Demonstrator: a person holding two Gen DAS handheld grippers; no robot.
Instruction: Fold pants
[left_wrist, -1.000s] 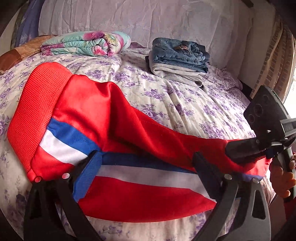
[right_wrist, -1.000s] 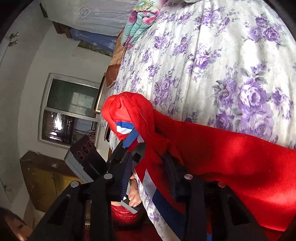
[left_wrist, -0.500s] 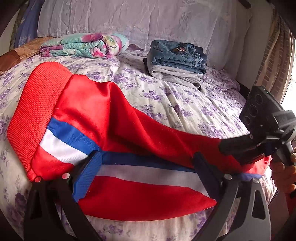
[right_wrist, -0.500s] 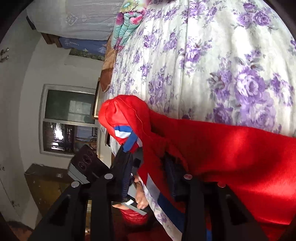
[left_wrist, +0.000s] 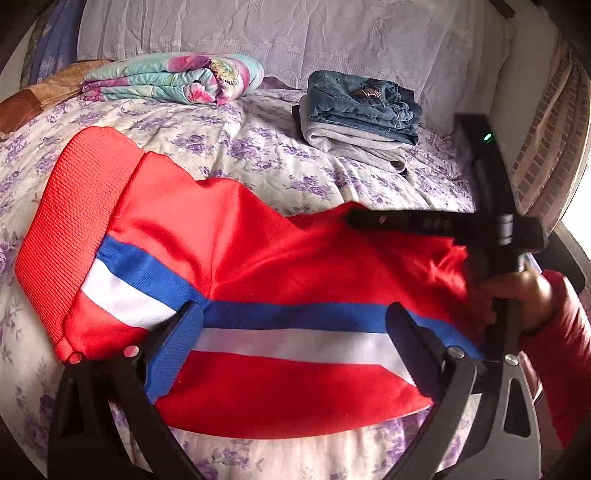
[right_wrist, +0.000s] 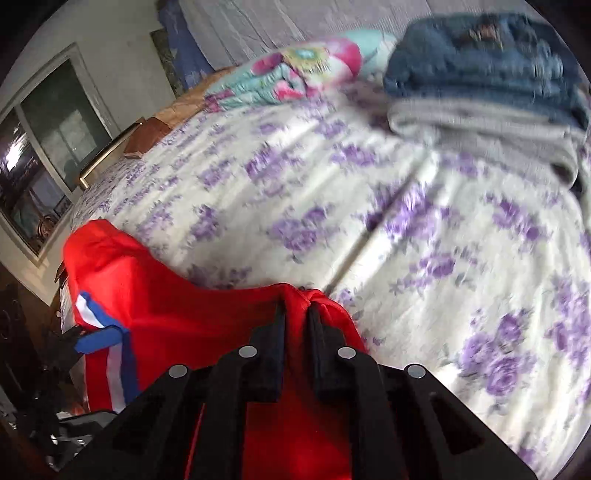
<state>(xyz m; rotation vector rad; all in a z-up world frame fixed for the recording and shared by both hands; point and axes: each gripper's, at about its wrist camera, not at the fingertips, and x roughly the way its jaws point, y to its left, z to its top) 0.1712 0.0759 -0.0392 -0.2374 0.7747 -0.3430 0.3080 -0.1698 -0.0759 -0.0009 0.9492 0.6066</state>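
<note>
Red track pants (left_wrist: 280, 254) with a blue and white side stripe lie across the flowered bed, their ribbed waistband (left_wrist: 70, 225) at the left. My left gripper (left_wrist: 290, 325) stands open over the stripe, one finger on each side and flat cloth beneath. My right gripper (right_wrist: 297, 314) has its jaws closing tight on a pinch of red cloth at the pants' far end. From the left wrist view, the right gripper (left_wrist: 352, 218) reaches in from the right, held by a hand (left_wrist: 517, 291) in a red sleeve.
Folded jeans on a grey garment (left_wrist: 362, 114) sit at the back right of the bed (left_wrist: 258, 155). A rolled floral quilt (left_wrist: 177, 79) lies at the back left. A window (right_wrist: 40, 147) and dark furniture stand beyond the bed's left side.
My right gripper has shut on the red cloth, rolled and swung over the bed, drawing that end of the pants with it. The left gripper has stayed put.
</note>
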